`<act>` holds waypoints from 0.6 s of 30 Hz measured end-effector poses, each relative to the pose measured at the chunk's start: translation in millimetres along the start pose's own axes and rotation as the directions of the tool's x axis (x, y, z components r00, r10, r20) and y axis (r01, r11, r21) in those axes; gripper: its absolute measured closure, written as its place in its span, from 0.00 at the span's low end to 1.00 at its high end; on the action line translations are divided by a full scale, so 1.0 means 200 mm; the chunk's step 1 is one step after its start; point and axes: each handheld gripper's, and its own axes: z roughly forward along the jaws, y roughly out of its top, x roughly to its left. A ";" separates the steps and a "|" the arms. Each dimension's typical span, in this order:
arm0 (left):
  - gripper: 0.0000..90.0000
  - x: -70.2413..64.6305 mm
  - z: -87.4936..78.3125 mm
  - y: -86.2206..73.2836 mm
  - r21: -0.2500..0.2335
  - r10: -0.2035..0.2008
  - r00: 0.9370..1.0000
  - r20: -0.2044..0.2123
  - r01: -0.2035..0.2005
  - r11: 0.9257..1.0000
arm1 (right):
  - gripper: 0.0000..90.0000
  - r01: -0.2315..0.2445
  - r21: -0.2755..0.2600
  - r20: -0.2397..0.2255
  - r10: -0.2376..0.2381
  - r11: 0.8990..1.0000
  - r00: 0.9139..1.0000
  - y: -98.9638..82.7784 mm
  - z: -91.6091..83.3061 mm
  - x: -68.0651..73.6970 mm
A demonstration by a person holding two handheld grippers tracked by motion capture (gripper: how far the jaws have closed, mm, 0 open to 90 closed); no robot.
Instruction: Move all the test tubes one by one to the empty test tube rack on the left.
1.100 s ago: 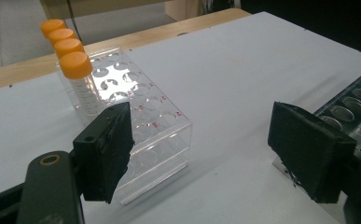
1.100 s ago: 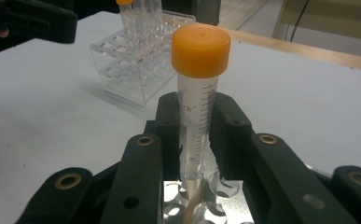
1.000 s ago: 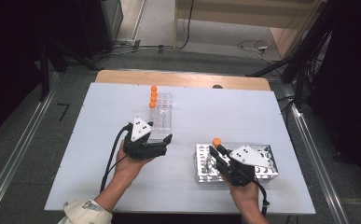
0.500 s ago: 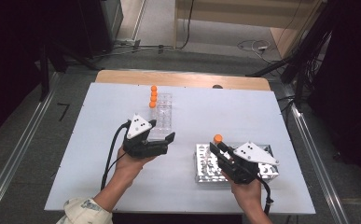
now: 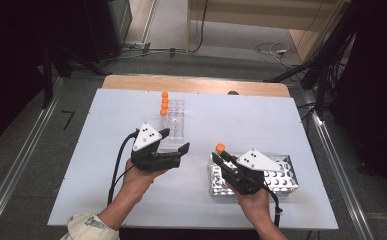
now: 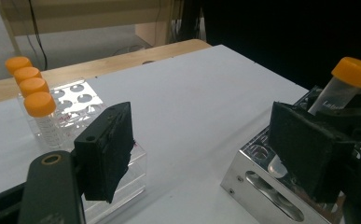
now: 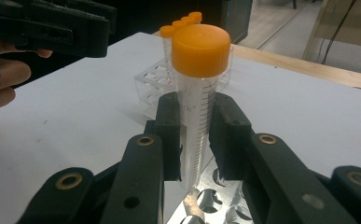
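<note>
My right gripper [image 7: 194, 109] is shut on a clear tube with an orange cap [image 7: 200, 44]. It holds the tube upright, with the tip just over the holes of a metal rack [image 7: 215, 200]. In the high view this tube [image 5: 220, 148] stands over the left end of the metal rack [image 5: 281, 175], with the right gripper [image 5: 222, 157] below it. My left gripper [image 6: 201, 135] is open with nothing between its jaws. It hovers at the near end of a clear plastic rack [image 5: 175, 125] that holds several orange-capped tubes [image 6: 38, 105]. The left gripper [image 5: 175, 141] points toward the right hand.
The white table top [image 5: 241, 120] has a wooden strip [image 5: 196, 84] along its far edge. Grey floor, metal rails and cables surround the table. In the left gripper view the metal rack [image 6: 253, 182] and the held tube [image 6: 343, 86] lie at the right.
The right gripper has shifted slightly left with the tube, toward the left end of the metal rack. The left gripper has stayed about where it was.
</note>
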 end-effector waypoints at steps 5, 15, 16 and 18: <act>0.26 -0.03 -0.02 0.01 -0.009 0.014 1.000 0.024 -0.014 1.000 | 0.80 0.014 0.010 -0.021 -0.014 1.000 1.000 0.00 0.04 0.03; 0.21 -0.14 -0.01 0.01 0.014 0.081 0.990 0.112 -0.083 0.996 | 0.80 0.035 0.046 -0.071 -0.032 0.998 0.997 0.00 0.13 0.11; 0.21 -0.15 0.00 0.01 0.015 0.091 0.990 0.110 -0.093 0.996 | 0.80 0.039 0.050 -0.077 -0.035 0.998 0.996 0.00 0.14 0.12; 0.21 -0.16 0.00 0.00 0.020 0.095 0.989 0.116 -0.098 0.995 | 0.80 0.047 0.053 -0.087 -0.042 0.998 0.995 0.00 0.16 0.14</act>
